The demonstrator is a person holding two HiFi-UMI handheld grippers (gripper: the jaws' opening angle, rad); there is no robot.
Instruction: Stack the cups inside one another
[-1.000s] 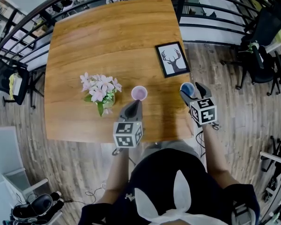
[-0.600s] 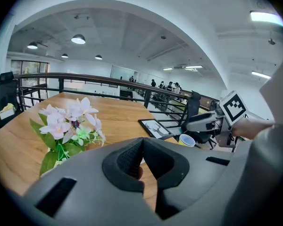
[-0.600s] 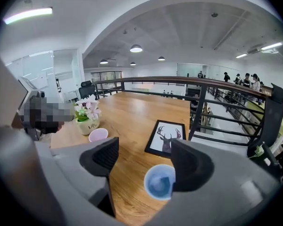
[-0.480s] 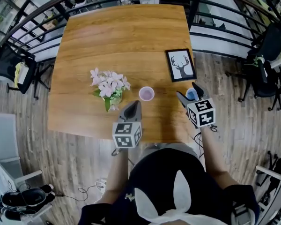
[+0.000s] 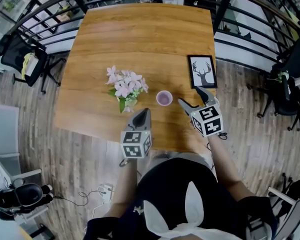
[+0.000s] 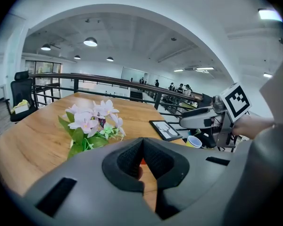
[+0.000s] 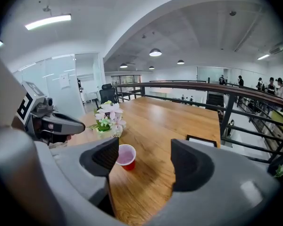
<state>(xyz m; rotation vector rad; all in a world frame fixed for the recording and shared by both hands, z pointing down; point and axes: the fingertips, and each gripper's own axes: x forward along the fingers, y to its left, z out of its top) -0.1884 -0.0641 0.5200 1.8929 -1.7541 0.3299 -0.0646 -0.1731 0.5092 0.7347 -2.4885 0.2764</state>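
Observation:
A red cup (image 5: 164, 98) with a pale pink inside stands upright on the wooden table (image 5: 140, 39), right of the flowers. My right gripper (image 5: 189, 96) is open and empty just right of it, its jaws pointing at the cup (image 7: 126, 157) from a short way off. A second cup (image 6: 194, 141), yellow outside and blue inside, stands near the table's right edge under that gripper; the head view hides it. My left gripper (image 5: 143, 112) is shut and empty, near the front edge below the red cup.
A small pot of pink and white flowers (image 5: 126, 88) stands left of the red cup. A framed deer picture (image 5: 202, 72) lies flat at the table's right edge. A black railing (image 5: 250, 39) and office chairs surround the table.
My right gripper has swung left, away from the blue-lined cup it stood around, and now faces the red cup. The left gripper has kept its place and stayed shut.

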